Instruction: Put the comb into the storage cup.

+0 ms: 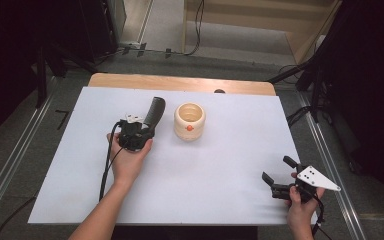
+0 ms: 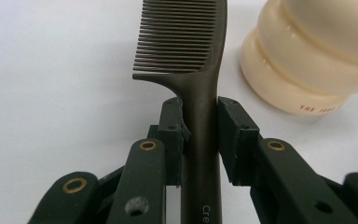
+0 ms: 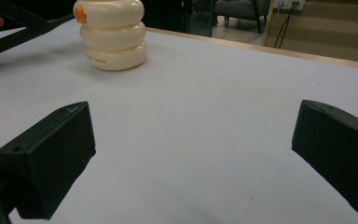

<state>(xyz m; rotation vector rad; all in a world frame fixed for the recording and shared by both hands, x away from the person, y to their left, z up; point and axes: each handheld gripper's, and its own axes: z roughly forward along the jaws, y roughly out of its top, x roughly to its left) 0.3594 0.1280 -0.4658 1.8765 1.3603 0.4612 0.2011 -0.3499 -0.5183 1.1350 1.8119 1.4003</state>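
Observation:
A dark comb [image 1: 154, 113] [image 2: 193, 51] is held by its handle in my left gripper [image 1: 141, 131] [image 2: 200, 126], which is shut on it left of centre; the teeth end points away from me. Just right of the comb stands a cream ribbed holder [image 1: 189, 121] [image 2: 307, 56] [image 3: 111, 33], open at the top, with a small orange mark on its front. The comb is beside the holder, not in it. My right gripper [image 1: 278, 176] [image 3: 196, 154] stands open near the table's front right corner, with nothing between its jaws.
A white sheet [image 1: 220, 170] covers the wooden table [image 1: 180, 81]. Cables trail from each gripper. Dark stands and cables [image 1: 310, 85] sit on the floor beyond the table's far and right edges.

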